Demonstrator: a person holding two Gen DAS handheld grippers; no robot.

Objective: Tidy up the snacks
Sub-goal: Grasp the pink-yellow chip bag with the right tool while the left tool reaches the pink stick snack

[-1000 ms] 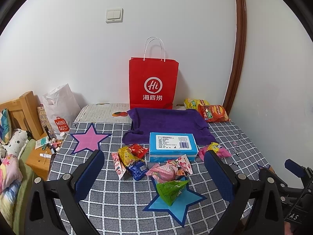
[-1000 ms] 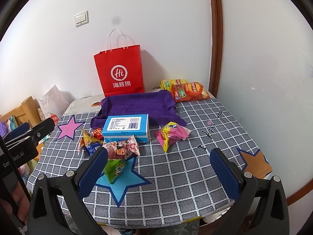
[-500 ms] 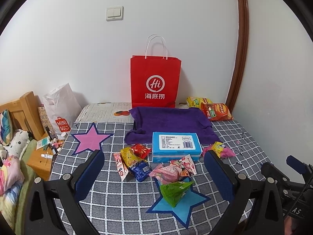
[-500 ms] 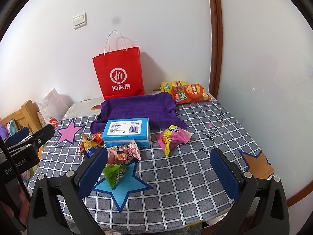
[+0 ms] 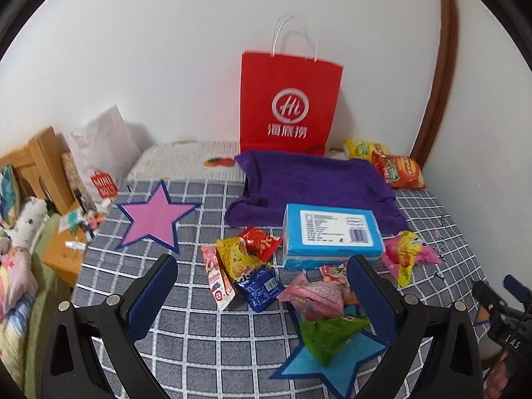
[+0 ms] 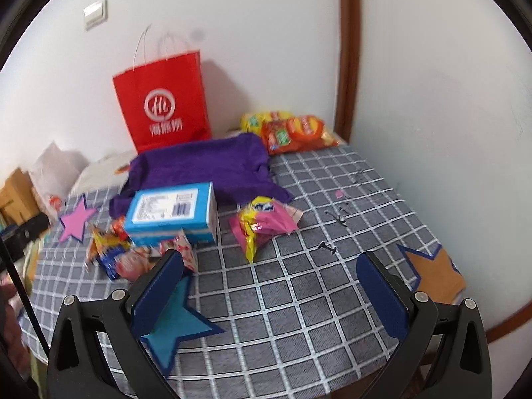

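Note:
Several small snack packets [image 5: 246, 262] lie in a loose pile mid-table, in front of a blue box [image 5: 329, 234]. A green packet [image 5: 329, 334] lies on a blue star [image 5: 332, 362]. A pink-and-yellow packet [image 5: 407, 256] lies to the right; it also shows in the right wrist view [image 6: 262, 224]. Two chip bags [image 6: 292, 129] sit at the back corner. My left gripper [image 5: 262, 282] is open and empty, just before the pile. My right gripper [image 6: 269, 286] is open and empty over bare cloth.
A red paper bag [image 5: 287, 106] stands against the wall behind a purple towel [image 5: 312, 179]. A pink star [image 5: 156, 216] and an orange star [image 6: 435, 272] lie on the checked tablecloth [image 6: 299, 299]. Bedside clutter is at the left. Walls close the back and right.
Both grippers have moved forward and down toward the table. The snacks look nearer and larger. The right gripper has swung right. Nothing was grasped.

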